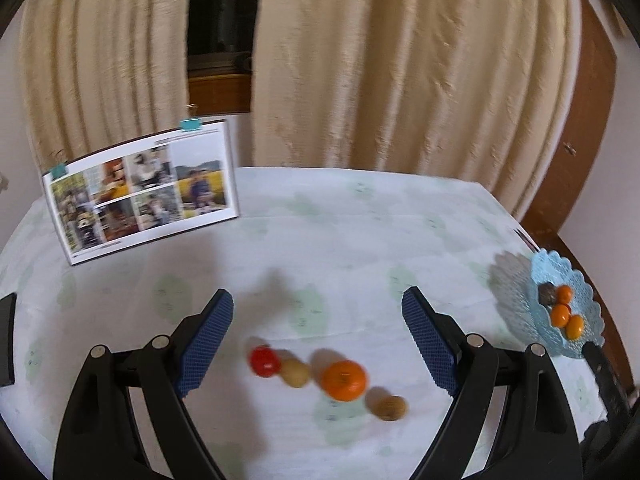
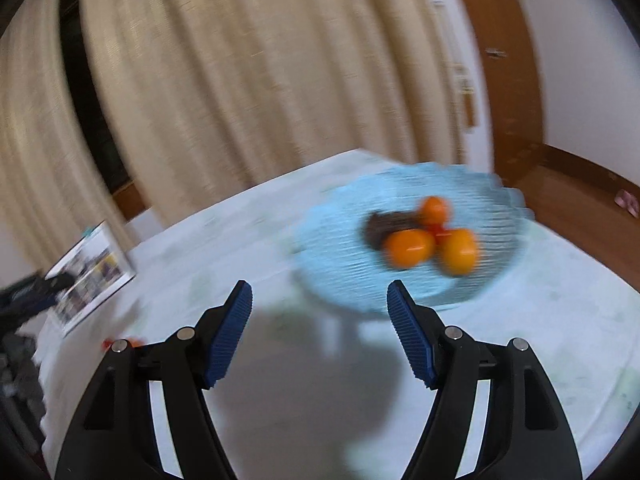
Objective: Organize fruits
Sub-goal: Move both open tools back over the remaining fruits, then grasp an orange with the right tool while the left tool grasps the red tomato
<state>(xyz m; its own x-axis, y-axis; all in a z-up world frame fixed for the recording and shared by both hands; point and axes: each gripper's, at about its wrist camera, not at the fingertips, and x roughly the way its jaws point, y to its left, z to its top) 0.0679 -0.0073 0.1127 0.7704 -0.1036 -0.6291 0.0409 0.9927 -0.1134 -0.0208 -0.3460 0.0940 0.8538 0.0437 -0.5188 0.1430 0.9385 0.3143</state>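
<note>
Both tongs hang open and empty above a bench of scattered fruit.

Left tongs (image 1: pixel 318 300), spread wide, frame four loose pieces low in the frame: red fruit (image 1: pixel 264 361), pale fruit (image 1: pixel 295 373), orange (image 1: pixel 344 380), brown fruit (image 1: pixel 391 407). Right tongs (image 2: pixel 319 292), also parted, face the blue basket (image 2: pixel 340 248) at centre right, apparently the collecting point, already holding orange fruits (image 2: pixel 409 246).

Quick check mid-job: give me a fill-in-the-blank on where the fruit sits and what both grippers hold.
1. The left gripper is open and holds ____.
2. The loose fruits on the table number ____.
3. The orange fruits in the blue basket number ____.

Missing words: nothing; four; three
</note>
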